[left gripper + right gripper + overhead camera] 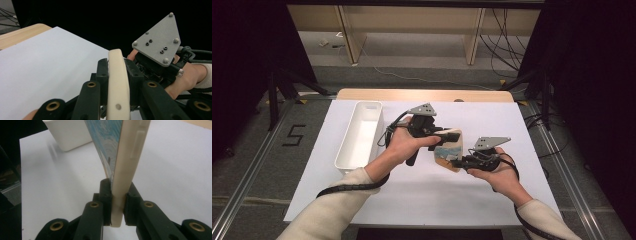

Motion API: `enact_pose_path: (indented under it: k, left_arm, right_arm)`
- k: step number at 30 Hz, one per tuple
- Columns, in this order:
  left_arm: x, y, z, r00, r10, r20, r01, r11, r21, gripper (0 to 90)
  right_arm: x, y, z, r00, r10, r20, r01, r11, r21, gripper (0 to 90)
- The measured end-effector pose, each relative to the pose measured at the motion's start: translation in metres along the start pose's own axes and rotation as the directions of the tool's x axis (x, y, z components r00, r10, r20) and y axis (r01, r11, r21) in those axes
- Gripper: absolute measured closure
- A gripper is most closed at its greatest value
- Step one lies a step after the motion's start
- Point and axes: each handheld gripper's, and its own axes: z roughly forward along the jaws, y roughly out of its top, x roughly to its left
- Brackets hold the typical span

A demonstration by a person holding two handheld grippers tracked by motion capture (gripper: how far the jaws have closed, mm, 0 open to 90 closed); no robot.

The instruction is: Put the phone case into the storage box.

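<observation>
A flat cream phone case [451,148] with a blue swirl picture on one face is held above the white sheet between both hands. My left gripper [441,133] is shut on its upper edge; in the left gripper view the cream rim [117,85] sits clamped between the jaws of the left gripper [117,72]. My right gripper [458,159] is shut on the lower edge. In the right gripper view the case [125,167] rises edge-on from the right gripper [117,195], blue face to the left.
A long white bin [359,135] stands on the left of the white sheet [422,200]; its corner [67,135] appears behind the case. The wooden table edge [422,94] runs along the back. The right hand's grey plate [157,40] is close ahead of the left gripper.
</observation>
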Motion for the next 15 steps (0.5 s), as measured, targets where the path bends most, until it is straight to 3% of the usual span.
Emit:
enact_pose_path:
  k: [2, 5, 8, 10, 13, 15]
  left_arm:
    - [0.002, -0.001, -0.001, 1.0000, 0.006, -0.002, -0.006, 0.9999, -0.009, 72.3]
    - [0.004, -0.005, -0.001, 0.9973, 0.062, -0.040, -0.064, 0.9967, -0.049, 60.4]
    - [0.007, -0.008, -0.003, 0.9853, 0.123, -0.118, -0.134, 0.9871, -0.088, 40.5]
    - [0.008, -0.010, -0.005, 0.9818, 0.130, -0.139, -0.145, 0.9837, -0.106, 35.0]
    - [0.007, -0.012, -0.007, 0.9709, 0.155, -0.183, -0.176, 0.9791, -0.102, 25.0]
    - [0.005, -0.013, -0.009, 0.9680, 0.152, -0.200, -0.175, 0.9787, -0.106, 18.3]
  right_arm:
    - [0.000, 0.001, 0.001, 1.0000, 0.007, 0.007, -0.007, 1.000, 0.010, 80.6]
    - [0.001, 0.003, 0.004, 0.9997, 0.020, 0.014, -0.020, 1.000, 0.023, 80.7]
    - [0.003, 0.004, 0.008, 0.9987, 0.042, 0.029, -0.042, 0.999, 0.031, 80.7]
    - [0.005, 0.006, 0.010, 0.9971, 0.061, 0.046, -0.063, 0.997, 0.032, 80.7]
    - [0.009, 0.008, 0.014, 0.9956, 0.060, 0.071, -0.063, 0.997, 0.040, 80.6]
    - [0.011, 0.009, 0.017, 0.9933, 0.070, 0.091, -0.074, 0.996, 0.040, 80.6]
